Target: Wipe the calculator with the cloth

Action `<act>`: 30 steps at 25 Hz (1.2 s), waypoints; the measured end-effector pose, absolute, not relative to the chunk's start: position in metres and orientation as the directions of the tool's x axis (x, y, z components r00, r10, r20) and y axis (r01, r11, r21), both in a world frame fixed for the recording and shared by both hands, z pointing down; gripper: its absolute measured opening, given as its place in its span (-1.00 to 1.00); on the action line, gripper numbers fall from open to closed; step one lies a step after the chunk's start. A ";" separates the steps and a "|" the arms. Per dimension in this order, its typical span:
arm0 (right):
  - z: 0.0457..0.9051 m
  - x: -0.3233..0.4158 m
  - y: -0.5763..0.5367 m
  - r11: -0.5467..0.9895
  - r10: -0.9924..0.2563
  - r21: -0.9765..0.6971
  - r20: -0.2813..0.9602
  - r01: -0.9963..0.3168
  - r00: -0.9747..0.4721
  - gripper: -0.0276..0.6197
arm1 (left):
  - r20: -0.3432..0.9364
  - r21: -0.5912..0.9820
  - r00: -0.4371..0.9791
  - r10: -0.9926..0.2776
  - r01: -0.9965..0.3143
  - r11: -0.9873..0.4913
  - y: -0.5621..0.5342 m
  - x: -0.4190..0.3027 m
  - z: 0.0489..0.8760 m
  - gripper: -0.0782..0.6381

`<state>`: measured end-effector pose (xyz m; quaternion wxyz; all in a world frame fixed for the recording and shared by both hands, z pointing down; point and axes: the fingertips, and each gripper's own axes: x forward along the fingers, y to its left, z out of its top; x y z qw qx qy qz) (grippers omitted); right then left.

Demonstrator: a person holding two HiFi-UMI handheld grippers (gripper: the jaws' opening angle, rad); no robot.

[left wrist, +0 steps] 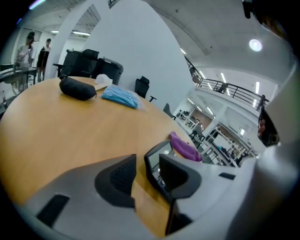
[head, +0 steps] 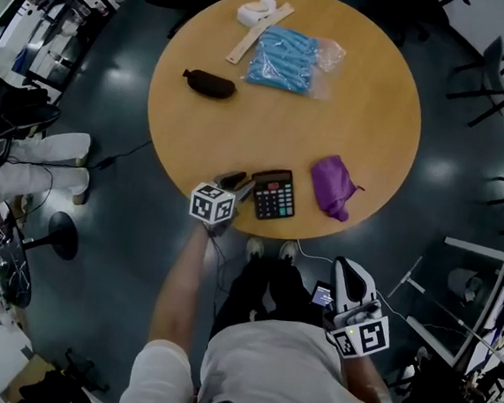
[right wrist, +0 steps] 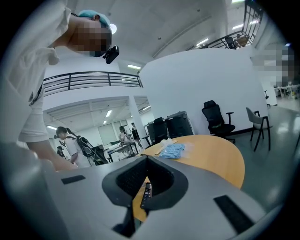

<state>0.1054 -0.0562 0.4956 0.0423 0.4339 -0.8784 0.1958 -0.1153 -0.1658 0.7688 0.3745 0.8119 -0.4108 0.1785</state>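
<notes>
Calculator (head: 274, 195) lies just right of the parted left tongs (head: 238, 184).

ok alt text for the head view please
Seen from above, a person stands at a round wooden table, their left gripper at its near edge just left of a black calculator, with a purple cloth to the calculator's right. The right gripper hangs low off the table; a dark pouch and a blue packet lie on the far side.
</notes>
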 end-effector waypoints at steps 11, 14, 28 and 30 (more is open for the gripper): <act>0.512 0.111 -0.070 0.518 -0.740 -0.332 0.288 -0.788 -0.608 -0.87 | 0.613 0.525 0.718 -0.328 -0.681 -0.510 -0.183 -0.089 0.784 -0.38; 0.513 0.113 -0.075 0.514 -0.741 -0.334 0.292 -0.790 -0.605 -0.87 | 0.628 0.542 0.731 -0.267 -0.657 -0.525 -0.178 -0.080 0.790 -0.38; 0.517 0.107 -0.081 0.528 -0.732 -0.341 0.283 -0.778 -0.620 -0.87 | 0.605 0.546 0.741 -0.290 -0.652 -0.526 -0.172 -0.075 0.778 -0.56; 0.515 0.108 -0.079 0.531 -0.732 -0.338 0.279 -0.777 -0.621 -0.87 | 0.589 0.559 0.744 -0.315 -0.657 -0.505 -0.168 -0.075 0.773 -0.58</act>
